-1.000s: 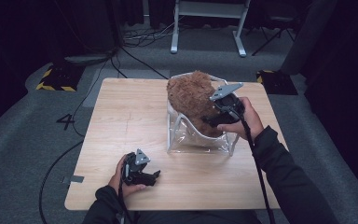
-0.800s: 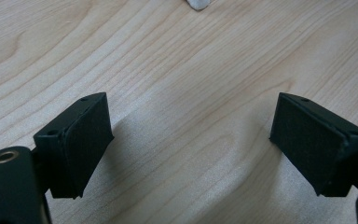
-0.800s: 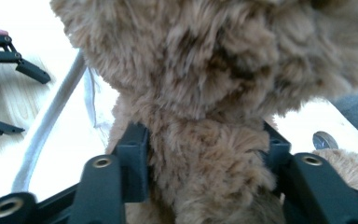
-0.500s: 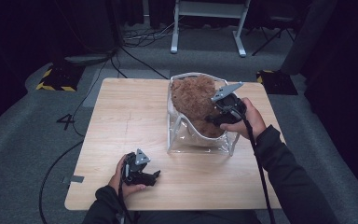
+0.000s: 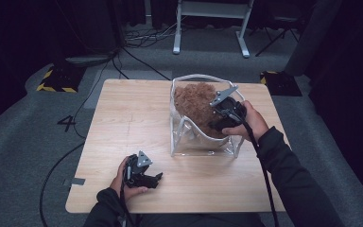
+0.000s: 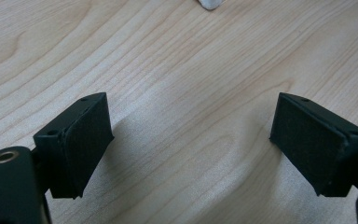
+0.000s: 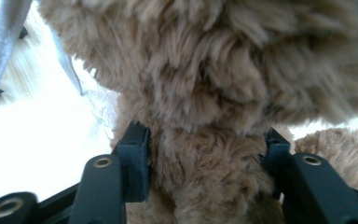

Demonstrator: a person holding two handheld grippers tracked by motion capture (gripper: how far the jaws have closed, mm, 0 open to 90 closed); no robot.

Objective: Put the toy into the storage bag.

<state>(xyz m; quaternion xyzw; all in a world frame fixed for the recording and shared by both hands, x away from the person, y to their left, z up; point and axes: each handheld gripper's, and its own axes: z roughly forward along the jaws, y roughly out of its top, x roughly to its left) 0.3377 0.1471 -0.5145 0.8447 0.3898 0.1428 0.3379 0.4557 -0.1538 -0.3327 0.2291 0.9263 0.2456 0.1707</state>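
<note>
Inside the clear bag [image 5: 203, 139] at the far right of the desk [image 5: 123, 123], the brown plush toy [image 5: 196, 101] sits mostly below the rim, its fur pinched between the jaws of the right tongs [image 7: 205, 163], which are closed on it. The left tongs [image 6: 191, 144] rest near the desk's front edge, jaws spread wide and empty. Judged from this, loading the toy into the bag is nearly complete; letting go and pulling the tongs out remain.

Grey carpet [image 5: 23, 142], dark surroundings
</note>
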